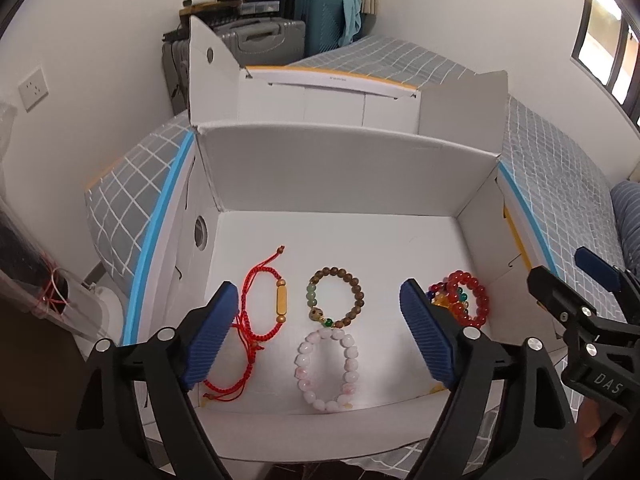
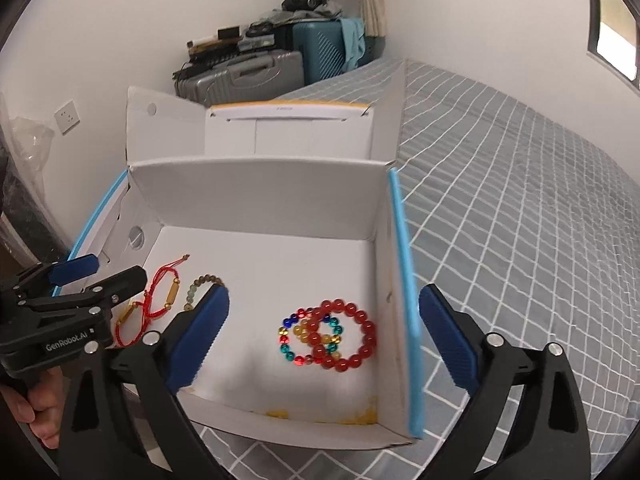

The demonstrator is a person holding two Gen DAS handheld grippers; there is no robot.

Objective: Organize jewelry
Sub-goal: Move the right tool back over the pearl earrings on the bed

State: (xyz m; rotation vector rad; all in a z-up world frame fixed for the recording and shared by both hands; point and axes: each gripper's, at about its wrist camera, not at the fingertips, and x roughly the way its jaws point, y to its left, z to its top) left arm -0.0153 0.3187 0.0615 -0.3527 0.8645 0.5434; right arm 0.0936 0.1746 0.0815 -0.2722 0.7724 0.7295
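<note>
An open white cardboard box [image 1: 340,168] holds the jewelry. In the left wrist view a red cord bracelet [image 1: 256,308] lies at the left, a brown wooden bead bracelet [image 1: 336,298] in the middle, a pink bead bracelet [image 1: 326,368] in front of it, and a red bead bracelet [image 1: 468,300] over a multicolour one at the right. My left gripper [image 1: 320,336] is open and empty above the box's near edge. My right gripper [image 2: 324,340] is open and empty above the red bead bracelet [image 2: 348,336] and the multicolour bracelet [image 2: 304,336].
The box sits on a bed with a grey checked cover [image 2: 520,220]. Its lid flaps [image 1: 208,76] stand up at the back. Suitcases [image 1: 280,36] are stacked against the far wall. Each gripper shows in the other's view, the right one [image 1: 592,320] and the left one [image 2: 72,300].
</note>
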